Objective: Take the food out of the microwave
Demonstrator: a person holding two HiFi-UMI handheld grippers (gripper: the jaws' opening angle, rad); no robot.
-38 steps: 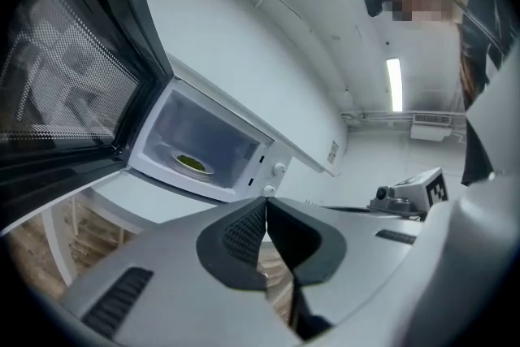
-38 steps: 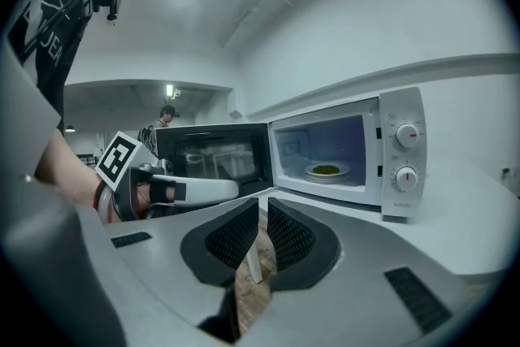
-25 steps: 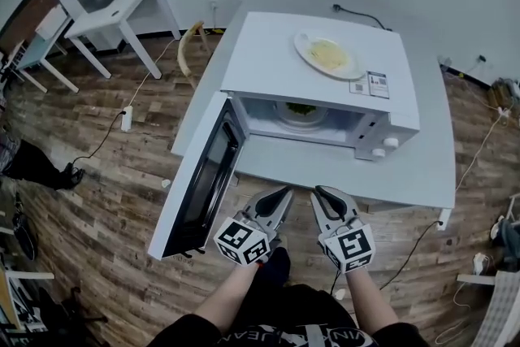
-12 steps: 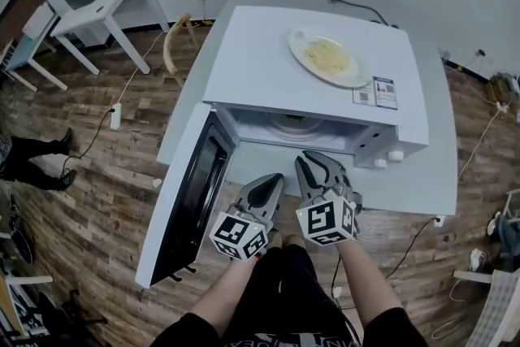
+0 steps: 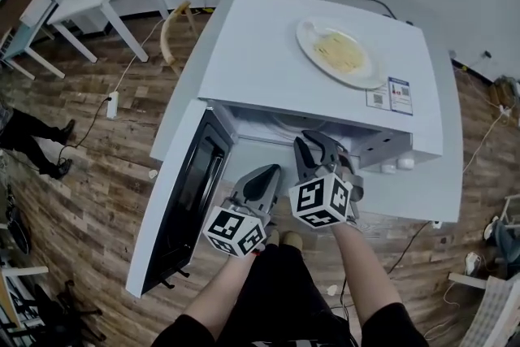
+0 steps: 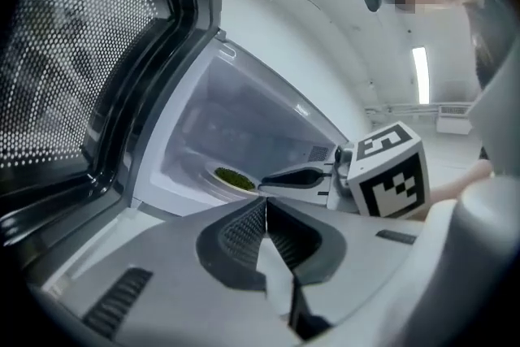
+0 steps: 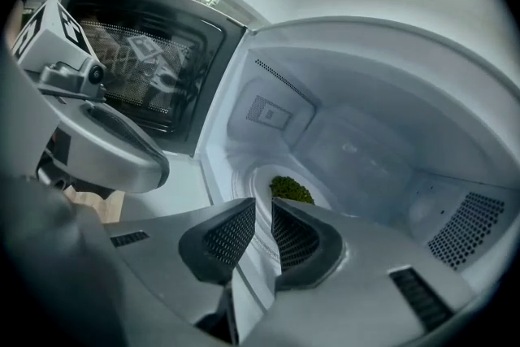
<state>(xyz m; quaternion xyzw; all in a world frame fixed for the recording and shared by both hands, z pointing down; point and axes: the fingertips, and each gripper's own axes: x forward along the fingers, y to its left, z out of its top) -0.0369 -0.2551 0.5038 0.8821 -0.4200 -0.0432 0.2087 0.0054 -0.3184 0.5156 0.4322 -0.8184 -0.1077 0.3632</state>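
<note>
The white microwave (image 5: 309,77) stands with its door (image 5: 183,191) swung open to the left. Inside it, green food (image 7: 291,189) lies on a pale plate (image 7: 248,175); the food (image 6: 234,177) also shows in the left gripper view. In the head view the oven's top hides it. My right gripper (image 5: 313,140) is at the mouth of the cavity, and its jaws (image 7: 262,203) have just been opening to a narrow slit with nothing between them. My left gripper (image 5: 272,171) trails beside the door, and its jaws (image 6: 265,201) are shut and empty.
A plate of yellow noodles (image 5: 341,51) sits on top of the microwave. The microwave rests on a white table (image 5: 451,175). Another white table (image 5: 97,0) stands at the far left on the wood floor, where cables run.
Both grippers have moved forward toward the microwave's opening. The right one has rolled and gone further, reaching the cavity's mouth. Its jaws have parted slightly.
</note>
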